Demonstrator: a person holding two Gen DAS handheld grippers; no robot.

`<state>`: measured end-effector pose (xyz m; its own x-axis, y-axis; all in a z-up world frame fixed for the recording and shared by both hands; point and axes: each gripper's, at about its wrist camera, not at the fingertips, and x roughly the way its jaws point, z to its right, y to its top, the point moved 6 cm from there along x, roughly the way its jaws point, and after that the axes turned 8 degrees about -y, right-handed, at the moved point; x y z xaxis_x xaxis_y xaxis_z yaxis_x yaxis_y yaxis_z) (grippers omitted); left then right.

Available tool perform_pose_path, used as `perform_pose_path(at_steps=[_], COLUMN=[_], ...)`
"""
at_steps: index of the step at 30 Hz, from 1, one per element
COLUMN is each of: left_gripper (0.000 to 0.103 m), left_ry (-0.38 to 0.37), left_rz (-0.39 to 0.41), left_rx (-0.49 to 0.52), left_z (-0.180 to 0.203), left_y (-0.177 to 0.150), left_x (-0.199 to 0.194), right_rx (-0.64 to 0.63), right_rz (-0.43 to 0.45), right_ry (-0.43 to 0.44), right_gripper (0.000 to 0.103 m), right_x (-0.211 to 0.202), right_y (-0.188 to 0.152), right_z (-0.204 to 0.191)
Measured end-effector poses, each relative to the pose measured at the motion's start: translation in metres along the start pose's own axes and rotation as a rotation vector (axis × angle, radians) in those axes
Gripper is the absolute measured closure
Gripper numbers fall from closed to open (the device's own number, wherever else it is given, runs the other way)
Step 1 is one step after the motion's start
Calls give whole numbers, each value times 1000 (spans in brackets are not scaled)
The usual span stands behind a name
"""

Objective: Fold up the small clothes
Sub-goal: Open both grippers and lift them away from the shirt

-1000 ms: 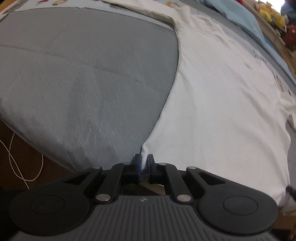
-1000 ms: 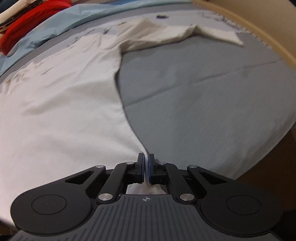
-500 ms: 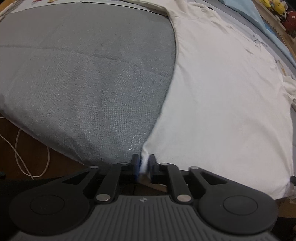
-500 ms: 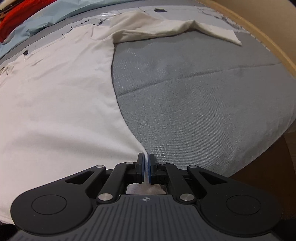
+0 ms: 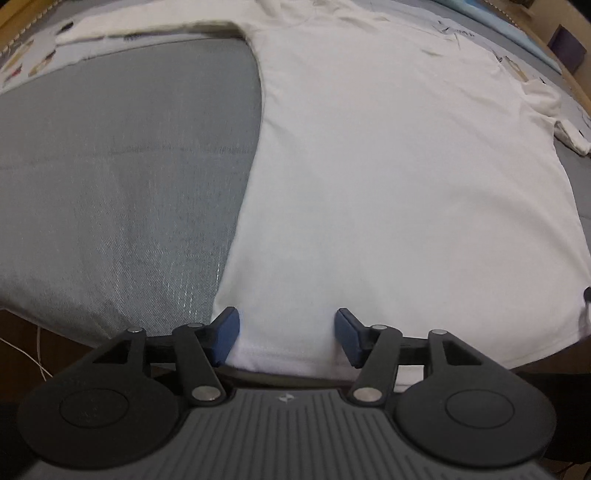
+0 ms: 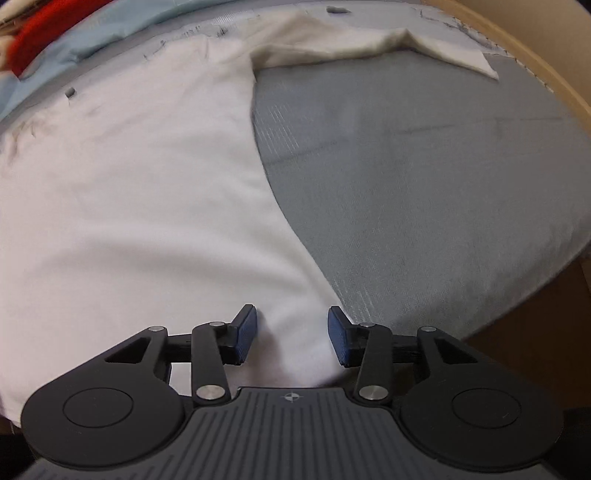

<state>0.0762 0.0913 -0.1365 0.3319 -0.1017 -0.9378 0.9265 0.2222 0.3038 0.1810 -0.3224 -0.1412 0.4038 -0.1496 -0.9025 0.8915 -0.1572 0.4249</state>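
Observation:
A white T-shirt (image 5: pixel 388 177) lies spread flat on a grey cloth-covered surface (image 5: pixel 129 166). My left gripper (image 5: pixel 287 336) is open, its blue pads on either side of the shirt's near left hem corner. In the right wrist view the same shirt (image 6: pixel 140 206) fills the left half, with one sleeve (image 6: pixel 369 44) stretched out at the far edge. My right gripper (image 6: pixel 291 335) is open over the shirt's near right hem corner. Neither gripper holds the fabric.
The grey surface (image 6: pixel 424 184) ends near both grippers, with dark wood below it. A light blue cloth (image 6: pixel 92 33) and a red item (image 6: pixel 40 29) lie at the far left in the right wrist view. A white cable (image 5: pixel 22 354) hangs at the lower left.
Both grippers have opened and let go of the shirt's hem corners. The shirt now lies flat on the surface.

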Motion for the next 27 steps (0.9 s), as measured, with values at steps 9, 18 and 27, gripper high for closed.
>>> perform_pose_path(at_steps=[9, 18, 27], left_gripper=[32, 18, 18], left_ry=[-27, -90, -2], left_rz=[13, 266, 488], left_rx=[8, 61, 117], left_z=[4, 35, 55], left_y=[0, 24, 36], left_x=[-1, -45, -76], right_rx=[-22, 26, 53], right_rz=[29, 446, 728], right_ry=[-48, 80, 167], right_gripper=[57, 45, 40], right_x=[-11, -116, -185], right_y=[3, 67, 128], right_z=[-6, -7, 10])
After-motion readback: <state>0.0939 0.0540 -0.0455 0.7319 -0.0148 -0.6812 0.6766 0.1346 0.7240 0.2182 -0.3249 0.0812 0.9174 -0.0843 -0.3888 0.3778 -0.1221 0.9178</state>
